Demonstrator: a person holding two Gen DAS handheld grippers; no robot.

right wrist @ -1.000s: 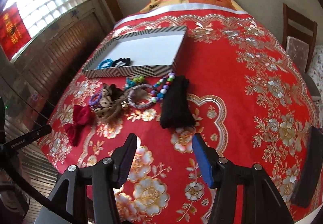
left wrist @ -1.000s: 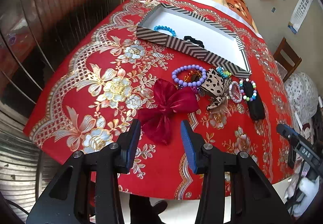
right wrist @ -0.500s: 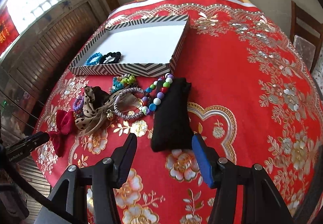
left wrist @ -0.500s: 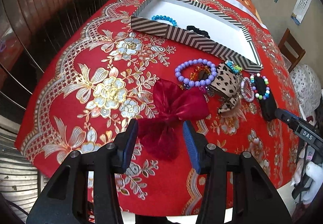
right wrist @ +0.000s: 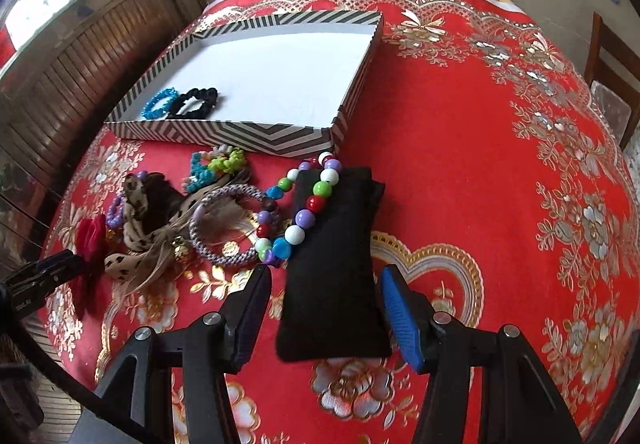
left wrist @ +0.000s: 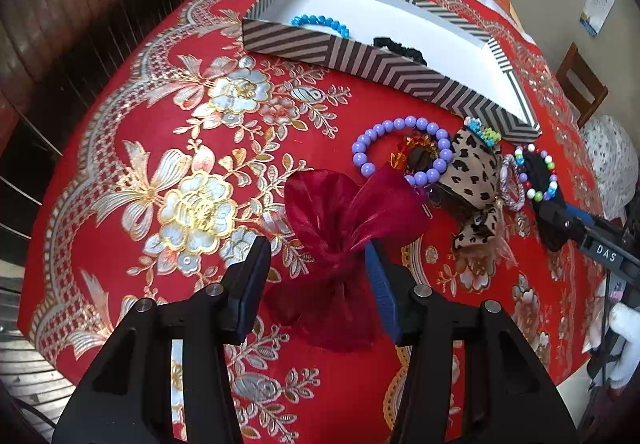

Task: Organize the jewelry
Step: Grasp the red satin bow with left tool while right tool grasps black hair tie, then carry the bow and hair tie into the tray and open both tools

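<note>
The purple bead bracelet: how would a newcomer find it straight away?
Start at the striped box on the red tablecloth. Just in front of its long wall lies a jewelry cluster; the purple bead bracelet is its leftmost ring, beside the leopard-print bow. It alone has uniform lilac beads.

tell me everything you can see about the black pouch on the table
The black pouch is a soft, matte fabric bag, oblong and slightly pinched at the middle, lying flat on the red tablecloth just in front of the striped box's corner. A multicolored bead bracelet is draped over its far left part. The open right gripper straddles its near end, a finger on either side; whether they touch it is unclear.
</note>
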